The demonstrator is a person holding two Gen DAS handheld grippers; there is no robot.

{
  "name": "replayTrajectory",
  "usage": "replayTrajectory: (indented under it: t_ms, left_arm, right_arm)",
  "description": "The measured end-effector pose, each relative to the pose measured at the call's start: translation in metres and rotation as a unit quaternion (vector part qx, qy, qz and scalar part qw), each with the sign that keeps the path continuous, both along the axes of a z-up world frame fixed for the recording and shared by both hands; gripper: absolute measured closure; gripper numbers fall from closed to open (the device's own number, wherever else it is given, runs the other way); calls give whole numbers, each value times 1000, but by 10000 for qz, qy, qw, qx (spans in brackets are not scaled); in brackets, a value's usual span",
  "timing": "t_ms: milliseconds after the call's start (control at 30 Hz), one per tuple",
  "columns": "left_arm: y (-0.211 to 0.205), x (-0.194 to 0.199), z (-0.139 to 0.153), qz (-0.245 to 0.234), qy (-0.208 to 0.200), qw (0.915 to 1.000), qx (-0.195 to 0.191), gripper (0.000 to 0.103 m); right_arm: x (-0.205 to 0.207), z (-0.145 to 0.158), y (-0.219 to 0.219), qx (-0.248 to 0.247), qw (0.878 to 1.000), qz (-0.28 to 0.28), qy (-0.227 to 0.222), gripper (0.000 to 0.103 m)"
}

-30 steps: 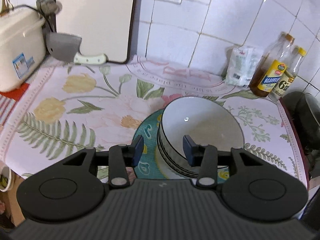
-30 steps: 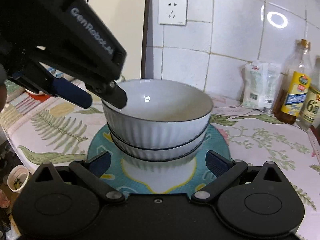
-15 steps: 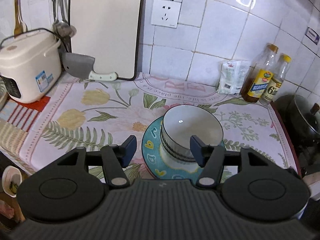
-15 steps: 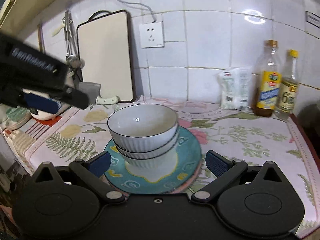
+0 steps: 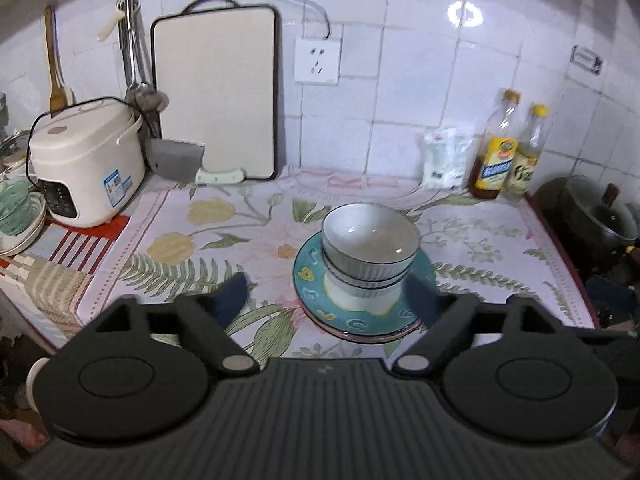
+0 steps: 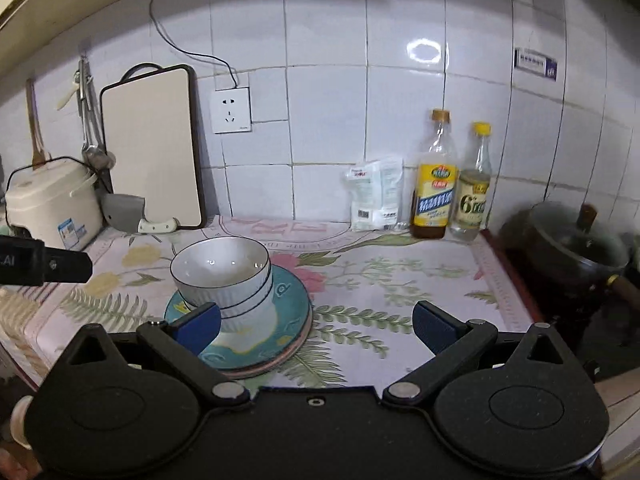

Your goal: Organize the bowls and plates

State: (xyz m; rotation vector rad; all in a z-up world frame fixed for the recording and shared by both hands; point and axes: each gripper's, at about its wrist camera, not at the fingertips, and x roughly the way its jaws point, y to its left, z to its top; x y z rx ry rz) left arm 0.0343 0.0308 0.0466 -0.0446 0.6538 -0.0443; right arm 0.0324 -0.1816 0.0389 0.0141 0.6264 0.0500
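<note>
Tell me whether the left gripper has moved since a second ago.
Yes. The left gripper has backed up and away from the stacked bowls: they look smaller now, and more of the wall socket shows. Its jaws have just been opening, with nothing between them.

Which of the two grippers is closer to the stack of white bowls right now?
Neither clearly. Both hang open and empty, short of the bowls on the teal plate: the left gripper squarely facing them, the right gripper off to their right.
</note>
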Motion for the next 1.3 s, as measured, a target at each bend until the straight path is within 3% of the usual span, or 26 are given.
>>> replayTrajectory:
  t_ms: [133, 467, 700, 1300]
  left_arm:
    - [-2, -19, 1, -96, -145, 9998, 129, 5]
    - [0, -39, -14, 0, 235, 9997, 4, 2]
    - [-11, -58, -21, -121, 82, 9986, 501, 2]
    - [-2, -73, -27, 72, 45, 9990, 441, 2]
  right_arm:
    - [-16, 13, -8, 159, 9998, 102, -18, 0]
    - [-45, 23, -19, 320, 9992, -171, 182, 0]
    - [-61, 23, -13, 154, 9997, -97, 152, 0]
    - [-84, 22, -5, -269, 9993, -252, -45, 0]
